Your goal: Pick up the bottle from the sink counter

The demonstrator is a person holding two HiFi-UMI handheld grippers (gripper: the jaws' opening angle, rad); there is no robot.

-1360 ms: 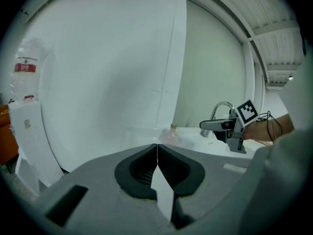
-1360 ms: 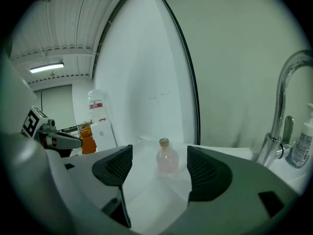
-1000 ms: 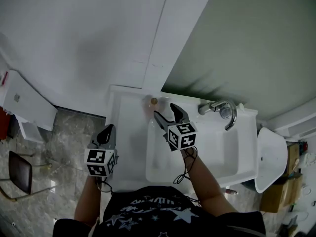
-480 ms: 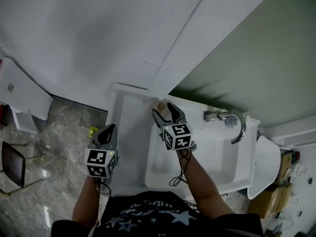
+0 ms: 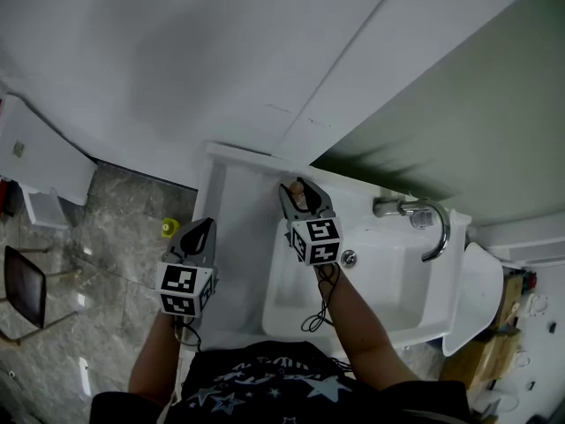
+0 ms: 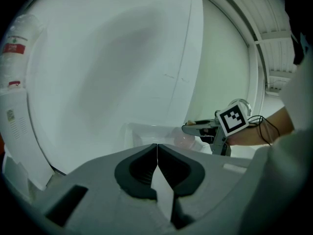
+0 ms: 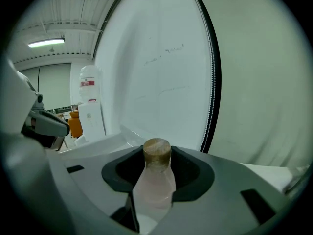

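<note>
On the counter, right hand-held gripper just closed onto bottle.

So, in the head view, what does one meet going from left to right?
Dark chair → left gripper, shut and empty → right gripper, whose jaws have just been closing round the bottle → faucet.

Left of the sink basin, the table's flat strip lies bare, open from above and from the front. Behind the basin, the wall rises straight off the table's back edge. The faucet arches over the basin's back right. The bottle stands at the basin's back left, near the wall.
</note>
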